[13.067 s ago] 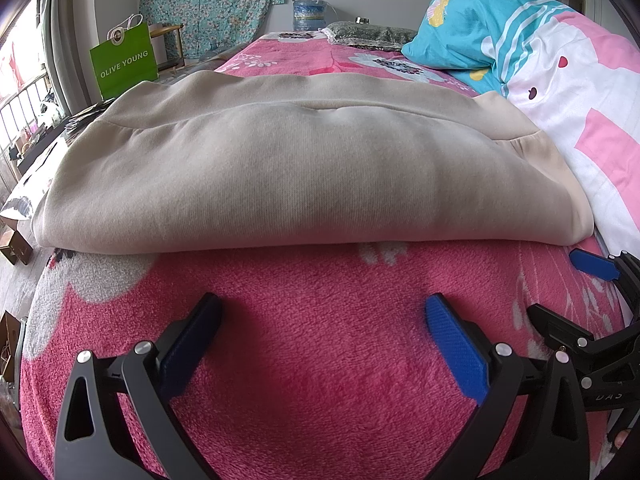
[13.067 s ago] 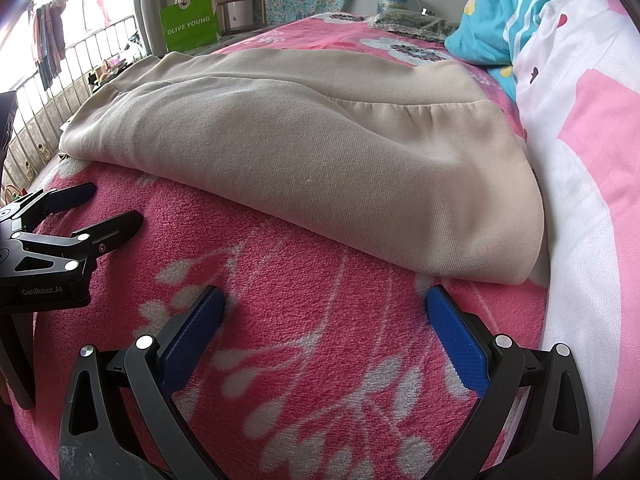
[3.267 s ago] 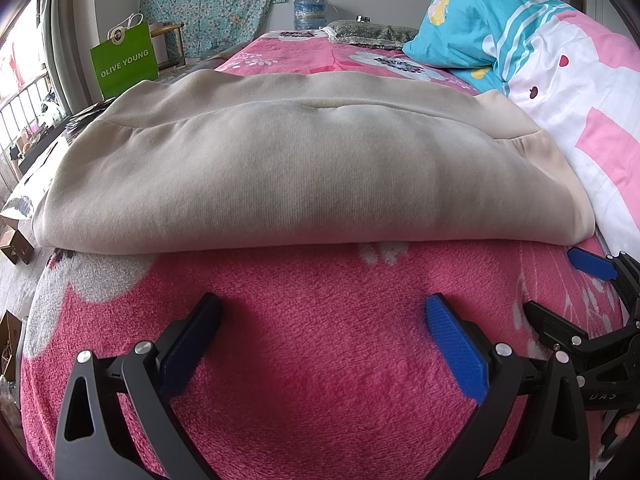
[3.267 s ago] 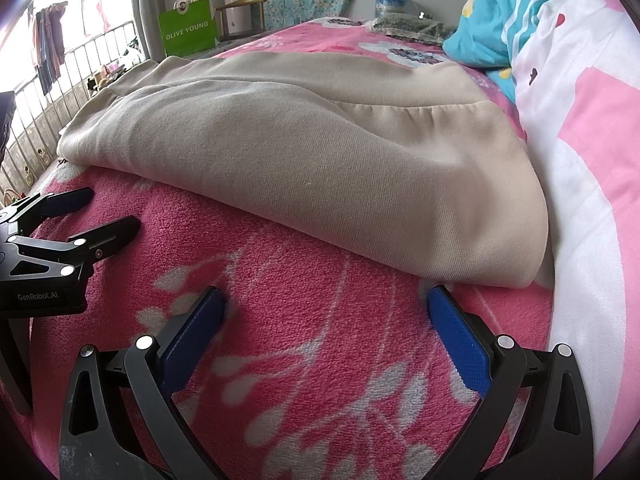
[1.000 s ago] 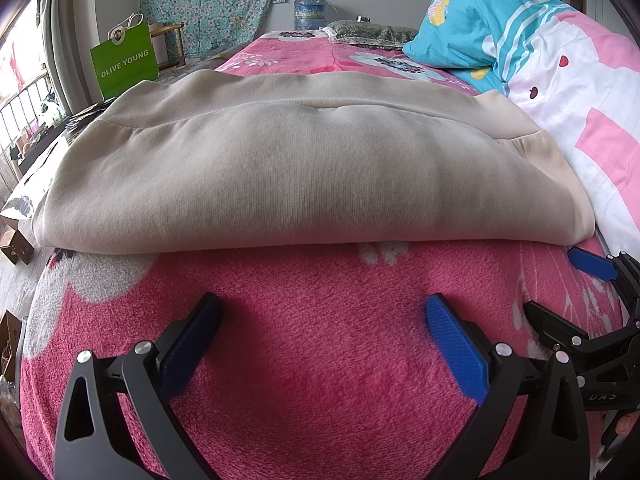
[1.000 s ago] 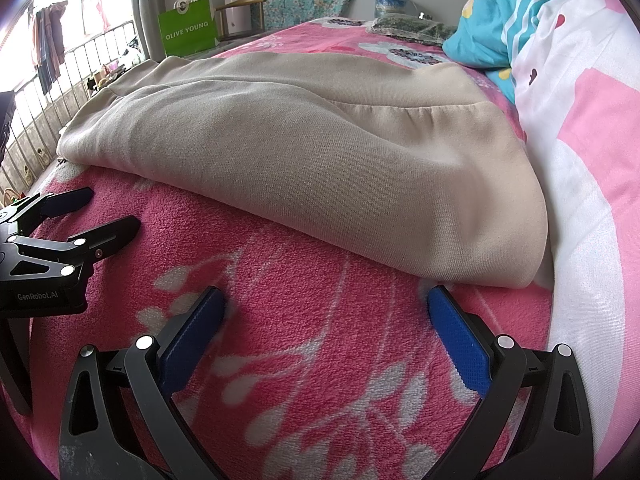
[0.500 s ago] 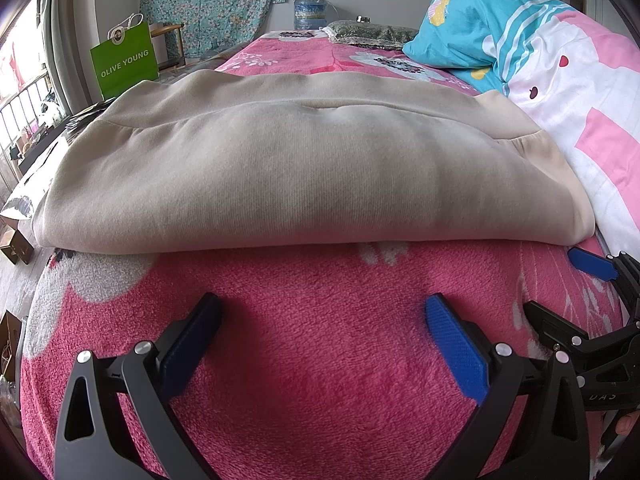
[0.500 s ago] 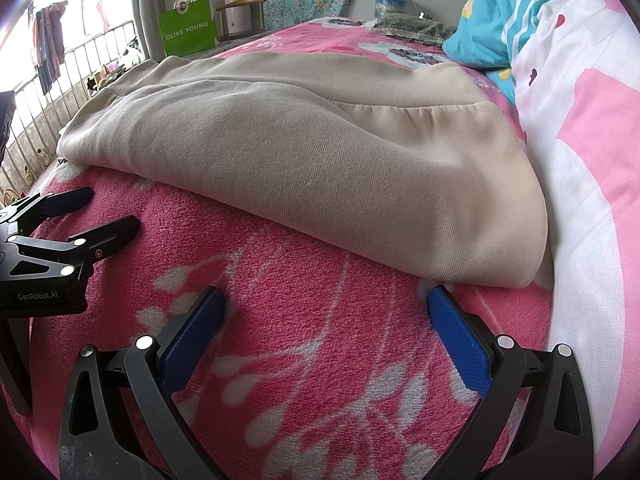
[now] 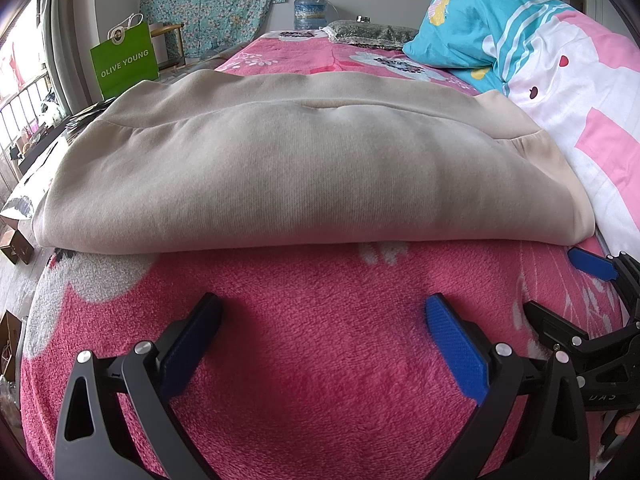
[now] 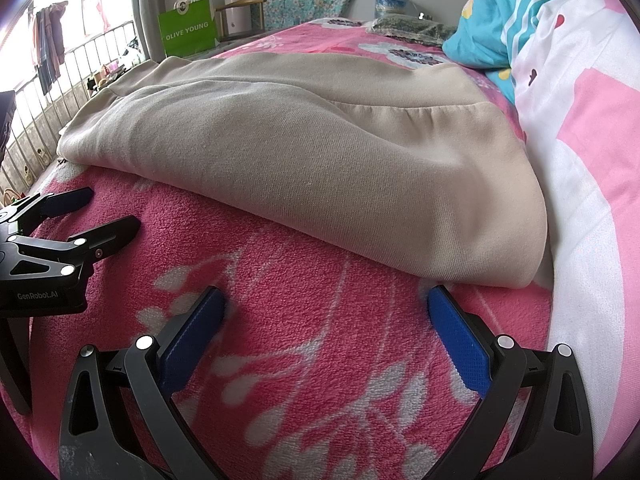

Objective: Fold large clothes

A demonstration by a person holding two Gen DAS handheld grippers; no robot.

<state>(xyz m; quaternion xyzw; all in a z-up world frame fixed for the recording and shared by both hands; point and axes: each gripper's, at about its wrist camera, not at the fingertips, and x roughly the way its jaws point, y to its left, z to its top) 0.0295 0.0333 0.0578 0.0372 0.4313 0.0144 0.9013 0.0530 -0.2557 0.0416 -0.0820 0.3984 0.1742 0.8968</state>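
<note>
A large beige garment (image 9: 304, 176) lies folded in layers across the pink flowered blanket (image 9: 320, 360); it also shows in the right wrist view (image 10: 320, 160). My left gripper (image 9: 320, 316) is open and empty, resting on the blanket just short of the garment's near fold. My right gripper (image 10: 326, 308) is open and empty, near the garment's near right corner. Each gripper shows in the other's view: the right gripper (image 9: 560, 292) at the right edge, the left gripper (image 10: 104, 216) at the left edge.
A pink-and-white quilt (image 9: 592, 128) and a turquoise pillow (image 9: 480, 32) lie along the right. A green OLIVE YOUNG bag (image 9: 124, 64), a small stand and a railing (image 10: 52, 92) are at the left beyond the bed edge. A water jug (image 9: 310, 8) stands at the far end.
</note>
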